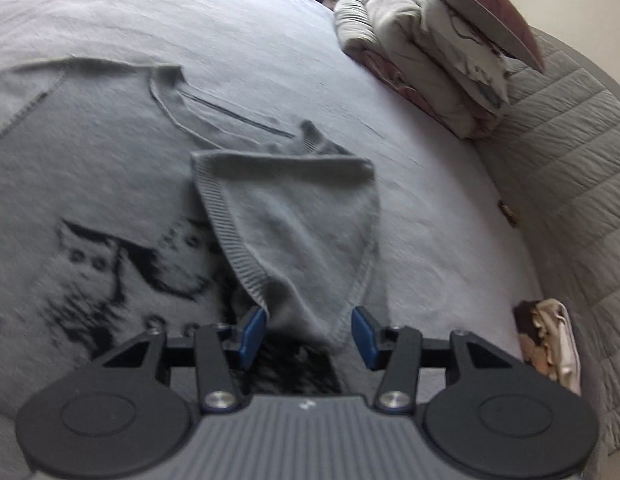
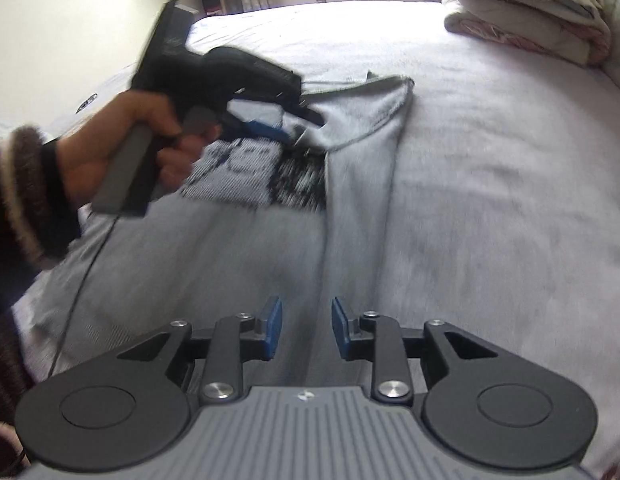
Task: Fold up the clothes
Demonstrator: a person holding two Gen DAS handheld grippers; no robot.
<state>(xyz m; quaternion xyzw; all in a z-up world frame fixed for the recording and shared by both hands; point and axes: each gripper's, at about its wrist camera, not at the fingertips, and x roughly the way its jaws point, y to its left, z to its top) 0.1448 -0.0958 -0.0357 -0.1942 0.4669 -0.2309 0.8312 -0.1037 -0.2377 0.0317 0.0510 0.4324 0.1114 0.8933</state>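
While the grey sweater (image 1: 110, 168) lies flat on the bed (image 1: 430, 200), the left tongs (image 1: 308, 332) gape wide around its folded sleeve (image 1: 294, 216) at 6 o'clock. Right view: right tongs (image 2: 306, 330) half-open, empty, over the sweater's lower part.

Left wrist cam sits low, looking forward past its own left gripper (image 1: 309, 330), close over the sweater (image 1: 110, 168). Right wrist cam is further back behind the right gripper (image 2: 306, 328); both catch that sweater and the folded bedding (image 1: 422, 52) far-right.
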